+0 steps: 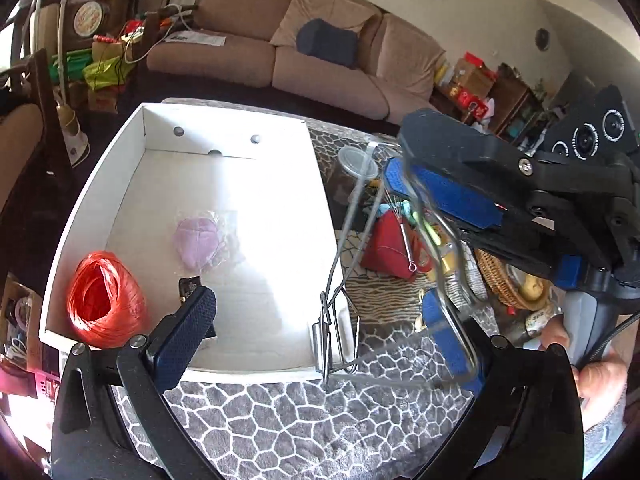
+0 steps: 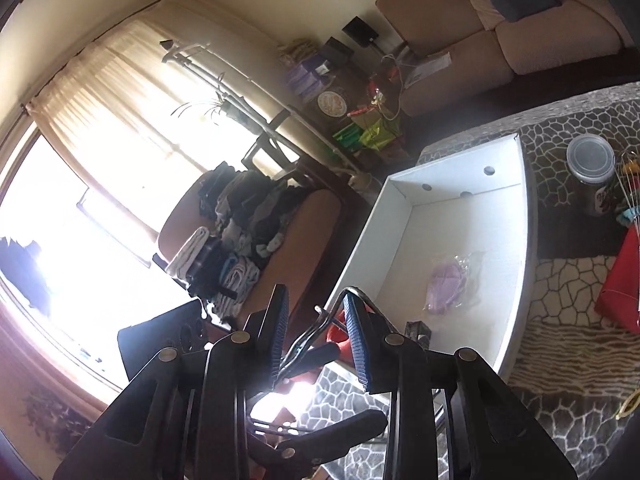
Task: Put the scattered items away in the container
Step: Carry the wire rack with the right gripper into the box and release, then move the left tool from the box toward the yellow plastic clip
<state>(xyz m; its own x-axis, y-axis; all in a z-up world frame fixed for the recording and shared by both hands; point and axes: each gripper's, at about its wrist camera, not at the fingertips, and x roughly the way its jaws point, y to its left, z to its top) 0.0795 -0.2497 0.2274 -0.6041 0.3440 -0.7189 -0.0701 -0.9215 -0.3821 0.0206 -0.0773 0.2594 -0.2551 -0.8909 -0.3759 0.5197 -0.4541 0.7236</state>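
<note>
A white cardboard box (image 1: 120, 168) stands on the patterned table; it also shows in the right wrist view (image 2: 400, 216). Inside lie a red raffia roll (image 1: 106, 296), a pink mask in a clear bag (image 1: 200, 240) and a small dark item (image 1: 188, 284). A bent metal wire rack (image 1: 340, 320) hangs over the box's near right corner. My right gripper (image 1: 404, 184) is partly closed around its wire handle (image 2: 332, 312). My left gripper (image 1: 320, 320) is open, its fingers either side of the rack's lower part.
To the right of the box lie a red pouch (image 1: 390, 246), a small whisk (image 1: 404, 228), a lidded clear jar (image 1: 356, 164) and a wicker basket (image 1: 504, 280). A brown sofa (image 1: 320, 52) stands beyond the table. A chair piled with clothes (image 2: 240, 232) stands left of the box.
</note>
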